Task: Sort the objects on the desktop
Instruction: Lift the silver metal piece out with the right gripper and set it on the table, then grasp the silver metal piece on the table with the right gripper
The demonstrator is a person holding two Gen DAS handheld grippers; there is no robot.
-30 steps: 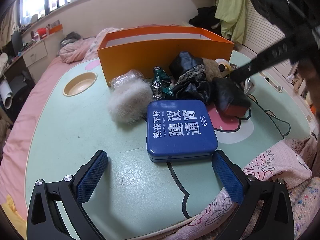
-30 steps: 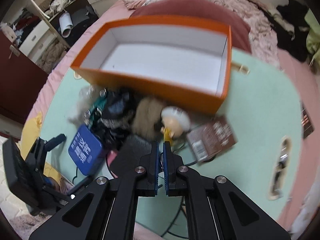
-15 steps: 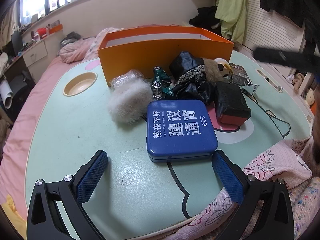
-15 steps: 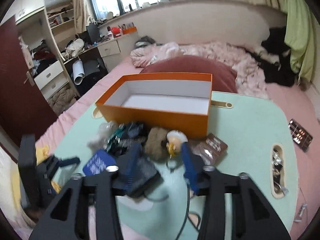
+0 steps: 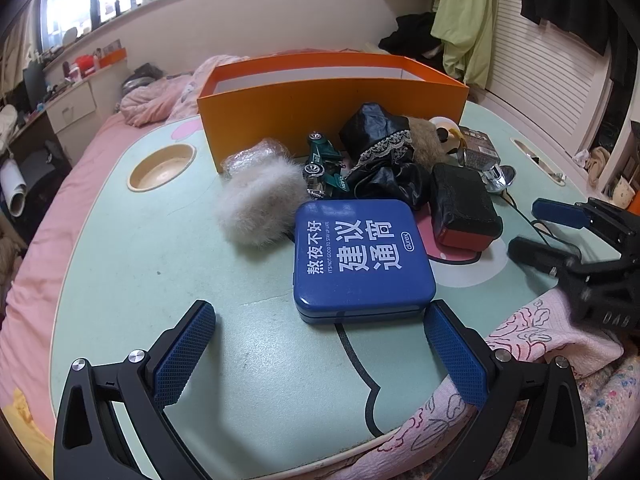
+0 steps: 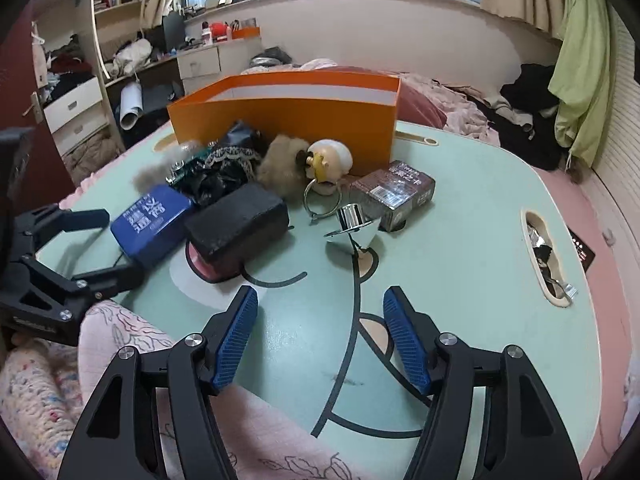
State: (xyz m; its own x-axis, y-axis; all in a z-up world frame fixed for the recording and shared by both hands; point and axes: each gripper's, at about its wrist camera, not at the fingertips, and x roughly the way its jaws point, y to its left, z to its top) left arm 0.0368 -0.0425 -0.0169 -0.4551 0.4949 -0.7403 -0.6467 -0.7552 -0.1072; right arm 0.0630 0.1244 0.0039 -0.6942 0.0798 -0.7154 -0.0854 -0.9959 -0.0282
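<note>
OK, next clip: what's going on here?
A person holds two grippers over a green table piled with clutter in front of an empty-looking orange box. Nothing is held. The left gripper hangs open just short of the blue tin. The right gripper has just been opening, nothing between its pads. Sorting has not visibly started.

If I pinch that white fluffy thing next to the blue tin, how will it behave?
The white fluffy thing looks like loose fur, so it probably squashes and feels light. Its rounded shape may sag or slip between pads. It lies against the toy car, which might get nudged.
</note>
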